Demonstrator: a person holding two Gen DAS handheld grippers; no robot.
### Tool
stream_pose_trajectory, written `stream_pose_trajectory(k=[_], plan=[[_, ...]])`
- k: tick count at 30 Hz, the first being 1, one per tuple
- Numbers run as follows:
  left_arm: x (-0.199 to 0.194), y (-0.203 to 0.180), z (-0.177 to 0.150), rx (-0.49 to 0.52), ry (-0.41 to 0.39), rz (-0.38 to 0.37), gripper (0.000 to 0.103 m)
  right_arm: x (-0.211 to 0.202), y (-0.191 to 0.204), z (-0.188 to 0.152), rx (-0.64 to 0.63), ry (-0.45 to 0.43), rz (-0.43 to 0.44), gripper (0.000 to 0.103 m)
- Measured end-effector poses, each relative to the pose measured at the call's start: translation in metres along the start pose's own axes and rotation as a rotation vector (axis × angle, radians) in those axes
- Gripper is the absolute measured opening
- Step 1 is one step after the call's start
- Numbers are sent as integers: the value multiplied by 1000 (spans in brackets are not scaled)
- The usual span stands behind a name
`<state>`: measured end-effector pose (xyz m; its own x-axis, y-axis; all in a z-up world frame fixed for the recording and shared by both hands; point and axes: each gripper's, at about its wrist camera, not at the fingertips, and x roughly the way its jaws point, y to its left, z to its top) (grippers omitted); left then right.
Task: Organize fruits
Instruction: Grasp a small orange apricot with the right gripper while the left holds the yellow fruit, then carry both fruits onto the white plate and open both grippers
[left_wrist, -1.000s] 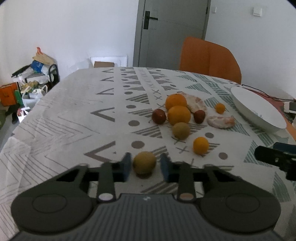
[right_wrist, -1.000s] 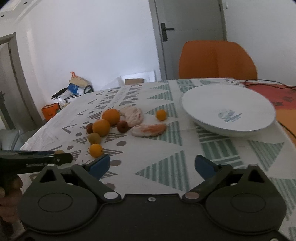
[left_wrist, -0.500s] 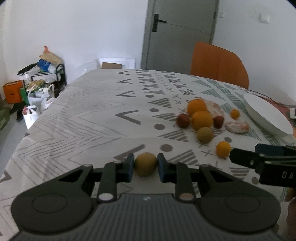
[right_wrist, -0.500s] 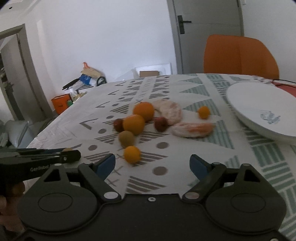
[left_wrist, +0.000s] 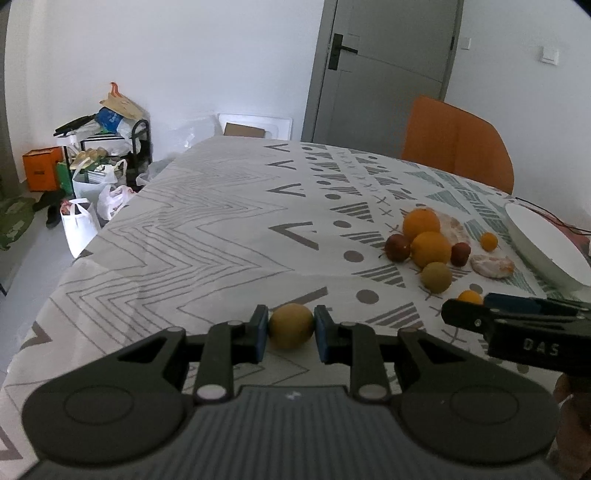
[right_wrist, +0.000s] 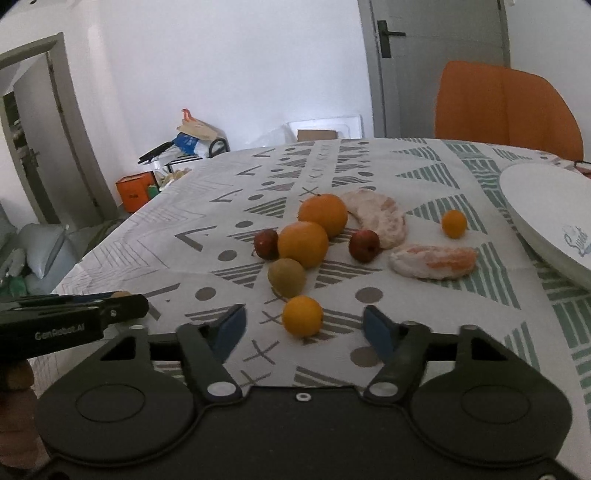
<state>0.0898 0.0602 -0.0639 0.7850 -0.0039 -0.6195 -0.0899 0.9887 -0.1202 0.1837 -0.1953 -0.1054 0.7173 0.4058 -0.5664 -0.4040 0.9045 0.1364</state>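
Kiwi (left_wrist: 290, 325) now clamped — right gripper (right_wrist: 303, 328) closing round kumquat (right_wrist: 302, 316).

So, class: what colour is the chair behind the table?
Orange; the chair shows best in the right wrist view.

White tablecloth (right_wrist: 424, 306) w/ grey chevrons, dots, crosses & green striped triangles. Fruit: two big oranges (right_wrist: 303, 243), two small orange ones (right_wrist: 302, 316), two dark-red fruits (right_wrist: 364, 245), olive-brown kiwi (right_wrist: 286, 277), pale peeled segments (right_wrist: 432, 261) w/ orange flesh; another olive-yellow fruit (left_wrist: 291, 325) near, left side. White plate (right_wrist: 546, 214) w/ blue print at right, orange chair (right_wrist: 506, 107) & grey door (left_wrist: 384, 66) far; gripper pads (right_wrist: 231, 326) blue on black.
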Motion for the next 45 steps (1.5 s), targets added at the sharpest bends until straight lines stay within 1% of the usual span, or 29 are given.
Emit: stream_pose_trajectory(k=[2,5,8,10,23,35,45], plan=[[-1,-2,1,1,-1,0,25,0,2,0,-24,-4,-21,22],[-1,-6,1,12,-2,-7,25,-6,-3,0,7,-7,11,22],[-1,-14,2,30,0,-18,25,-18,-4,-1,-10,-46,-12,22],[-1,-21,4,46,1,-27,25,-27,-10,-1,2,-65,-18,22],[-4,-78,16,126,-38,-95,25,-70,-66,-1,91,-170,-97,22],[1,-128,29,199,-62,-134,25,-88,-104,2,167,-253,-133,22],[10,-170,37,262,-79,-176,25,-94,-137,-1,221,-295,-174,22]])
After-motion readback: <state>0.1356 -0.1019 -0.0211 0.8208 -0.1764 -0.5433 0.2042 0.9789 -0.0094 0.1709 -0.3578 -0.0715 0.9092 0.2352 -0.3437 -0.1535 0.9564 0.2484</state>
